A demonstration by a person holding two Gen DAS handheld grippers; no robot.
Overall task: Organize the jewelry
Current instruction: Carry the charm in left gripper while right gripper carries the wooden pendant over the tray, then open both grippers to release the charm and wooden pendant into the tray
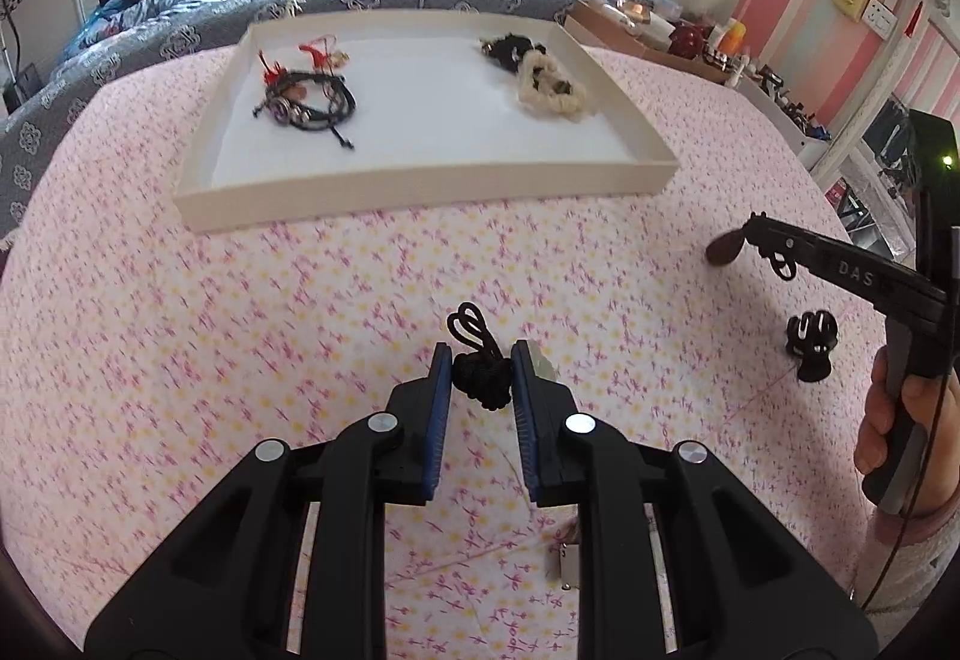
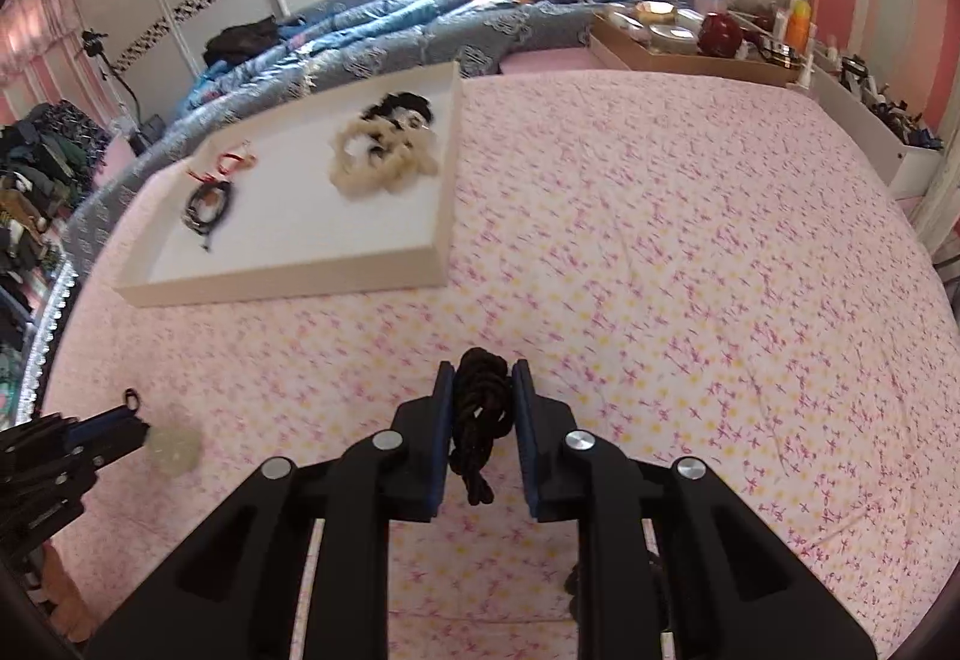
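Black knotted cord point(image 1: 482, 373) sits pinched between the left gripper's point(image 1: 482, 381) nearly closed pads. Right gripper point(image 2: 482, 408) likewise clamps a black cord bundle point(image 2: 480, 414). White tray point(image 1: 420, 192) of bracelets point(image 1: 306, 99) lies at twelve o'clock on the pink bedspread point(image 1: 240, 330).

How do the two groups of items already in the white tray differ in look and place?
1. The bracelet pile is dark cord with red bits; the scrunchie pile is mostly fluffy cream with a black piece behind it.
2. In the left wrist view the bracelet pile lies in the tray's left half, the scrunchie pile in its right half, well apart.
3. The scrunchie pile looks bulkier and softer; the bracelet pile flatter.
Both rest loose on the white tray floor.
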